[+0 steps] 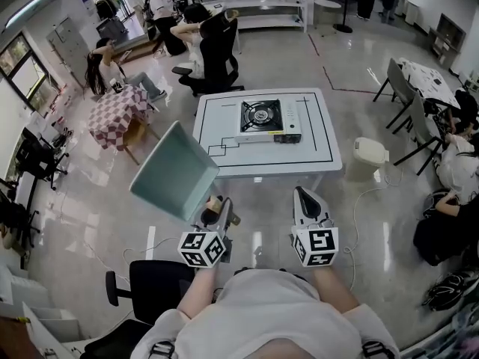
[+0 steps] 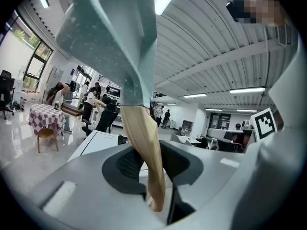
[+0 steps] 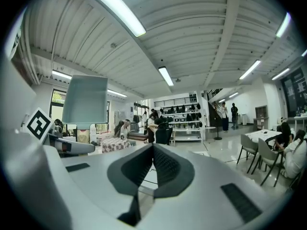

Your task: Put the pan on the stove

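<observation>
I'm in the carry step: the pan point(image 1: 174, 172) is off the ground and in the air at my left, tipped steeply so its pale green bottom faces up and away from me. My left hand-held gripper point(image 1: 217, 208) has it by the wooden handle point(image 2: 144, 147). The jaws stand partway open and clamp the handle, which runs down between the pads. My right hand-held gripper point(image 1: 305, 198) carries nothing, its jaws brought together, and it points forward beside the left one.

The stove point(image 1: 267, 120) sits on the white bench point(image 1: 314, 152) ahead of me, well apart from the pan, with its black burner point(image 1: 260, 115) bare. So I judge the task about halfway: the pan is lifted but not delivered.

Next I need to bring the left gripper forward over the bench, level the pan so its base faces down, centre it over the burner, and lower it before I let go. Held only by the handle, the pan could swing or twist in the grip, so I'd move slowly.
</observation>
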